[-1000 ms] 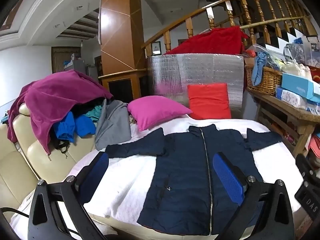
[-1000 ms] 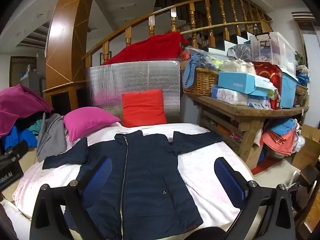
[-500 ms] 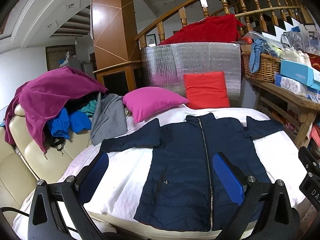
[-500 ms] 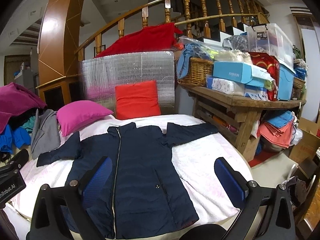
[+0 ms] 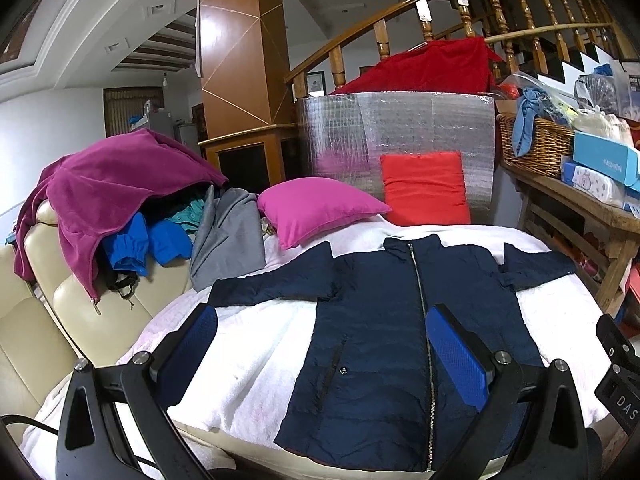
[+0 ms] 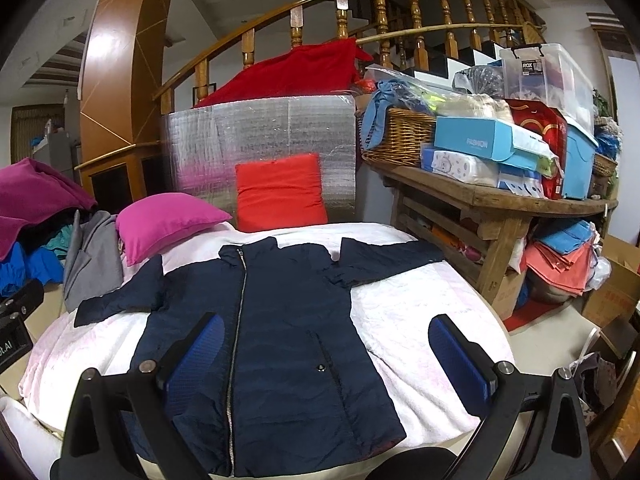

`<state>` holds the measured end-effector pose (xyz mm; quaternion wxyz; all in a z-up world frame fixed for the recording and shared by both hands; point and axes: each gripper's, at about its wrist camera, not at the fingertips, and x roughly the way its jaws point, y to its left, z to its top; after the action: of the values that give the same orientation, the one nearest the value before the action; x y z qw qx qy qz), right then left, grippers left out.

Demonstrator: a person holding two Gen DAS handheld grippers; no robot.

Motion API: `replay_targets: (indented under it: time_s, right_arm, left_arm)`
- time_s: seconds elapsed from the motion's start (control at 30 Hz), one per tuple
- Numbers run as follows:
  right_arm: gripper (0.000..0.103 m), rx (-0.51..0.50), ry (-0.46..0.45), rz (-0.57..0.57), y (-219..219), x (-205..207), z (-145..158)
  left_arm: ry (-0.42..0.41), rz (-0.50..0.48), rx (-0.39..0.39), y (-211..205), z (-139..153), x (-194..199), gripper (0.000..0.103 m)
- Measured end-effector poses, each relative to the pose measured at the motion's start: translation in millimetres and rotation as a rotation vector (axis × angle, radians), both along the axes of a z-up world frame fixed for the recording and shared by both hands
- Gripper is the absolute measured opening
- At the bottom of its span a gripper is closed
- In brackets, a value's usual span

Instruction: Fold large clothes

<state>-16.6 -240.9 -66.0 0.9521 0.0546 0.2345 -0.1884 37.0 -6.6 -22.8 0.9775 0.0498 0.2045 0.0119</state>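
A navy zip-up jacket (image 5: 384, 320) (image 6: 272, 320) lies flat and zipped on a white-covered surface (image 5: 248, 352) (image 6: 408, 312), both sleeves spread sideways and its hem towards me. My left gripper (image 5: 320, 340) hangs open above the jacket's left half and the white cover, its blue pads (image 5: 456, 352) wide apart with nothing between them. Over the jacket's right half my right gripper (image 6: 326, 348) is open too, holding nothing. The right gripper's body shows at the left wrist view's right edge.
A magenta pillow (image 5: 316, 208) and a red cushion (image 5: 424, 188) sit behind the jacket before a silver foil panel (image 6: 260, 136). A clothes pile (image 5: 112, 192) tops the cream sofa (image 5: 44, 320) on the left. A cluttered wooden table (image 6: 500, 200) stands right, stair railing behind.
Both grippers have moved forward and tipped down a little, so the jacket sits larger and closer in both views. Both stayed open; the jacket has not moved.
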Motion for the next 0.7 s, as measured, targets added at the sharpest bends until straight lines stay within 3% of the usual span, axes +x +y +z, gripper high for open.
replay_targets:
  time_s: [0.7]
  right_arm:
    - [0.103,0.002,0.006,0.007,4.5,4.3,0.6]
  left_arm:
    - [0.0,0.004,-0.002,0.3,-0.8,1.5,0.103]
